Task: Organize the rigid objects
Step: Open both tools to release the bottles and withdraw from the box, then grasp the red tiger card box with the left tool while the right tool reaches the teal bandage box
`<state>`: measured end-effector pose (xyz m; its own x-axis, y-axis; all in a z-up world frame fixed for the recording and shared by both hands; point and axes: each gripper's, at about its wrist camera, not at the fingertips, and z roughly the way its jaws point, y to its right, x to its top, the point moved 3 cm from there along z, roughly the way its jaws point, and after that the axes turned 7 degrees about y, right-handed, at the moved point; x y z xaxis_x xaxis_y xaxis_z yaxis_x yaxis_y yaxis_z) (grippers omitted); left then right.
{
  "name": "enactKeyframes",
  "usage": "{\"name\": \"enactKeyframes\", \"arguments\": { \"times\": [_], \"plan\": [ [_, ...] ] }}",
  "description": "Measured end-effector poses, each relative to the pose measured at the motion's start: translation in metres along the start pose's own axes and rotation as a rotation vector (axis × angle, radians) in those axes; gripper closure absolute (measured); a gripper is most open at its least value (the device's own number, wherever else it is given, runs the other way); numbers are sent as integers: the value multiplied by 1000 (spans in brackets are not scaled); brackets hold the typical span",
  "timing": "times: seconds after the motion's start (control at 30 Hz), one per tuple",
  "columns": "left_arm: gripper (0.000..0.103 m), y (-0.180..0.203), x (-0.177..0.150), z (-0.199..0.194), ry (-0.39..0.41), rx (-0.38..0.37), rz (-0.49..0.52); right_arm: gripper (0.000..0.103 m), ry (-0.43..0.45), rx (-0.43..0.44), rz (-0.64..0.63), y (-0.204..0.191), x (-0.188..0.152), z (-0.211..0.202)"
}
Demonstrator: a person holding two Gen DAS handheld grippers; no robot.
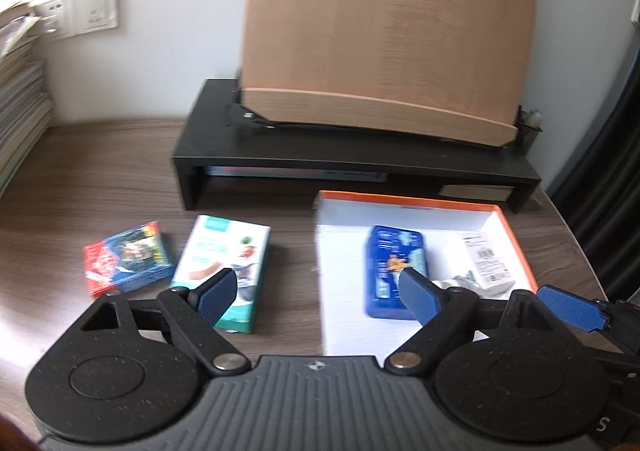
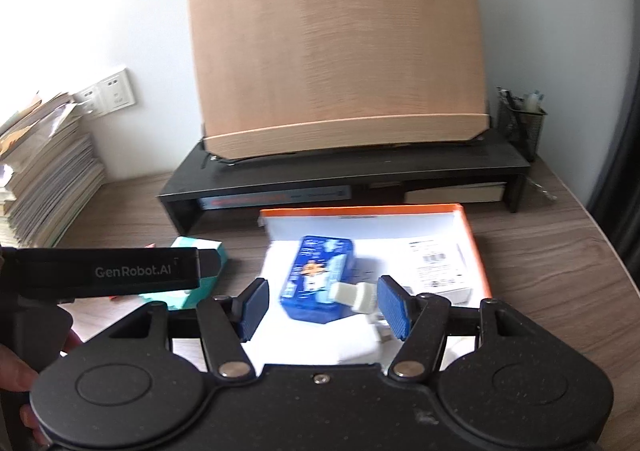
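Left gripper [image 1: 316, 293] low centre of its frame, jaws spread wide, nothing between the pads; blue fingertips [image 1: 218, 295] hang over the desk with no contact. Right gripper [image 2: 322, 305] low centre of its own view, jaws parted, empty, held above the near end of the orange-rimmed tray [image 2: 476, 247]. Inside the tray: a blue tin [image 2: 316, 277] lying flat left of centre, a small white ribbed piece [image 2: 358, 295] just beside its lower right corner, a labelled white card [image 2: 434, 263] to the right. Left of the tray on the wood desk [image 1: 100, 187]: a white-and-teal box [image 1: 226, 267], flat, partly behind the left fingertip, then a red-and-blue card pack [image 1: 126, 265] further left, apart from it. Behind, upper centre: black monitor riser [image 1: 352, 167] with a tan wooden board [image 1: 384, 39] leaning on it. Paper stack [image 2: 44, 179] at left edge, mesh pen cup [image 2: 524, 123] at right, wall sockets [image 1: 80, 11] upper left.
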<state>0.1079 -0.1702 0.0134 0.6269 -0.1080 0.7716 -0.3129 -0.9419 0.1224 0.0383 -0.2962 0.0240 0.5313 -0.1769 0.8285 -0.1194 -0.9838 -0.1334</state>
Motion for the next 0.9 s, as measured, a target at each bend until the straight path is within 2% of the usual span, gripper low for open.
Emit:
{"name": "enactKeyframes", "arguments": {
  "times": [0.47,0.9],
  "plan": [
    [13,-65,-2,-19,14,67,-57,30,-8,64,-55,-63,-4,8],
    [13,-114,-6,-13,-4,90,-67,30,-34,67,-69,-101,-13,27]
  ]
}}
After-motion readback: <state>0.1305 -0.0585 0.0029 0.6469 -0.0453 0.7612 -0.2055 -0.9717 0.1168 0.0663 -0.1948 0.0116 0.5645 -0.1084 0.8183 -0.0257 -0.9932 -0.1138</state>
